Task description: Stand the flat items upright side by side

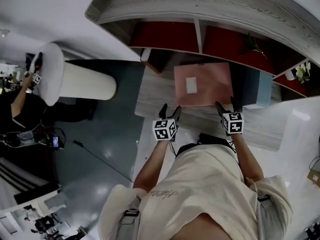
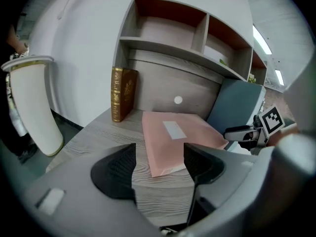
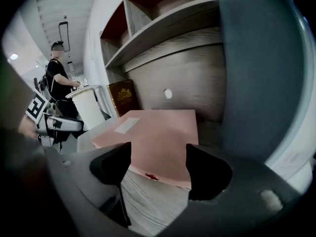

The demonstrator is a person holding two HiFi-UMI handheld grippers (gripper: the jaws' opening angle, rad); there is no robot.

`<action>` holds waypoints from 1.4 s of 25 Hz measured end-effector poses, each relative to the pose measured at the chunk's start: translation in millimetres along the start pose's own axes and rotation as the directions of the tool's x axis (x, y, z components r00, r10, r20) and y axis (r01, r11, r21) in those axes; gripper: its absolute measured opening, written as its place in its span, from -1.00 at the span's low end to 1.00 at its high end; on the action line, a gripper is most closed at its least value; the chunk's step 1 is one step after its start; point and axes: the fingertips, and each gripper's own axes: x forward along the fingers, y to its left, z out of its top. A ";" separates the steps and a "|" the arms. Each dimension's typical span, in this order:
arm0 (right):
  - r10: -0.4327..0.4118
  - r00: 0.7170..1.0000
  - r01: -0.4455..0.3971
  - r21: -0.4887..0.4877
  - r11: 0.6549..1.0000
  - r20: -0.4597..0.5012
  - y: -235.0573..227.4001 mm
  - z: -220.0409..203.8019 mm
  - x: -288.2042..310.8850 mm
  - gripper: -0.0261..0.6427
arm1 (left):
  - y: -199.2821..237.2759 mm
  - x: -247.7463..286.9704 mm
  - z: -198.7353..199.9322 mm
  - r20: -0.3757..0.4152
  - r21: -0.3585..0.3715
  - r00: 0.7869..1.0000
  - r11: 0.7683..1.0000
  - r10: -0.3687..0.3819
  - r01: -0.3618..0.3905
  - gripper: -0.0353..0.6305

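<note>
A flat pink book (image 1: 202,84) with a white label lies on the wooden desk (image 1: 155,96). My left gripper (image 1: 170,111) hovers open at its near left corner, and nothing is between the jaws. In the left gripper view the pink book (image 2: 177,137) lies just past the open left gripper (image 2: 159,164). My right gripper (image 1: 226,106) stands open at the near right corner. In the right gripper view the pink book (image 3: 158,137) shows beyond the right gripper (image 3: 158,169), untouched. A brown book (image 2: 121,94) stands upright at the back left. A blue-grey book (image 2: 236,105) stands against the back right.
A curved shelf unit (image 1: 200,14) with red-backed compartments overhangs the desk's back. A small plant (image 1: 301,73) sits in its right compartment. A white rounded stand (image 1: 75,79) is left of the desk, and a person (image 3: 58,85) is beyond it. Cables lie on the floor (image 1: 95,159).
</note>
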 end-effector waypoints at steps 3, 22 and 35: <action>-0.041 0.999 0.041 0.015 0.999 -0.016 -13.4 0.5 10.5 0.12 | 0.6 21.7 0.7 -0.032 -0.002 0.999 1.000 -0.013 0.013 0.07; -0.165 0.962 0.225 0.291 0.930 -0.216 -43.7 -27.2 32.1 0.25 | -11.5 67.6 -32.7 -0.272 -0.044 0.929 0.968 -0.251 0.249 0.07; -0.210 0.958 0.265 0.328 0.907 -0.194 -10.3 -44.0 21.5 0.25 | 7.1 80.7 -28.8 -0.320 -0.040 0.881 0.935 -0.347 0.353 0.06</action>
